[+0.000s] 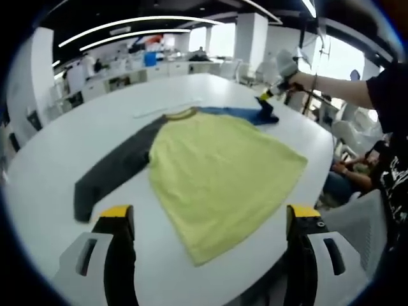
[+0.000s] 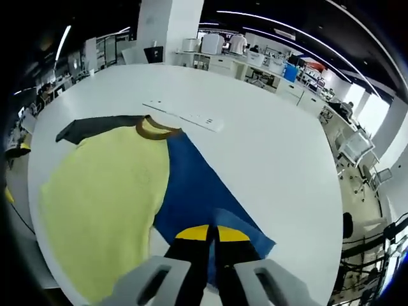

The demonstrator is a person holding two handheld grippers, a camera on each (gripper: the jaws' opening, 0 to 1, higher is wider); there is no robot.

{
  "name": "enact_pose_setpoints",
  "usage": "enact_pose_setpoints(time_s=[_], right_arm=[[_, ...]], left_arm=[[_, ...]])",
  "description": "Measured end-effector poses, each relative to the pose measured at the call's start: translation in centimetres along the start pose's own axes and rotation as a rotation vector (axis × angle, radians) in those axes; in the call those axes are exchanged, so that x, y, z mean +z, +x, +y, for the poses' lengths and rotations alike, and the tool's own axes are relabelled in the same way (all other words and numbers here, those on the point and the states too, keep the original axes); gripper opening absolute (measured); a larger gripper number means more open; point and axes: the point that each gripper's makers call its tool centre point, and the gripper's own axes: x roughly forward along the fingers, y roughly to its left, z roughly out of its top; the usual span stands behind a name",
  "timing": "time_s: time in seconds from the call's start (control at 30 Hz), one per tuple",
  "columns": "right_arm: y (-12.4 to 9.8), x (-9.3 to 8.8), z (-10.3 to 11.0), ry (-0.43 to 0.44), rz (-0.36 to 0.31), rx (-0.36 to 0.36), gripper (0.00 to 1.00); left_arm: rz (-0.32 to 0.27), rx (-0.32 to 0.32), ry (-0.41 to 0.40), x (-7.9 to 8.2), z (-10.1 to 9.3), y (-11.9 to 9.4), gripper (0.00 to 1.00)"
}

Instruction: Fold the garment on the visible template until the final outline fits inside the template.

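Observation:
A shirt with a yellow body [image 1: 217, 166] lies flat on the white table [image 1: 76, 121]. Its dark grey sleeve [image 1: 115, 169] stretches out to the left and its blue sleeve [image 1: 236, 113] lies at the far side. My left gripper [image 1: 210, 220] hovers over the shirt's near hem, jaws wide apart and open, holding nothing. My right gripper [image 1: 266, 105], held in a person's hand, is shut on the blue sleeve's end. In the right gripper view the blue sleeve [image 2: 191, 185] runs from the brown collar [image 2: 156, 129] to my right gripper [image 2: 212, 237], whose yellow-tipped jaws pinch its cuff.
A thin white strip [image 2: 185, 116] lies on the table beyond the collar. A person [image 1: 382, 95] stands at the table's right edge, with chairs [image 1: 347, 137] close by. Office desks and a pillar [image 2: 159, 29] lie past the table's far edge.

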Motion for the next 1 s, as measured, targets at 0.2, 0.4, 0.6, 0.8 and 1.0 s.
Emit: enact_pose_setpoints(time_s=[0.2,0.4,0.6,0.8,1.0], right_arm=[[0.2,1.5,1.0,0.008,-0.02,0.01,0.0],[0.5,2.9,2.4,0.002,-0.038,0.035,0.0],[0.6,4.5,3.2,-0.01,-0.055,0.045,0.0],[0.7,5.9,4.1,-0.022,-0.066,0.055,0.0],[1.0,7.1,5.3,-0.033,-0.076,0.068,0.0]], left_arm=[[0.007,-0.014,-0.001,0.0,-0.3,0.3,0.95],[0.008,-0.026,0.0,0.2,-0.6,0.3,0.95],[0.001,-0.028,-0.011,0.5,-0.7,0.2,0.95],[-0.007,-0.033,-0.025,0.8,-0.6,0.2,0.94],[-0.005,-0.036,-0.018,1.0,-0.4,0.3,0.94]])
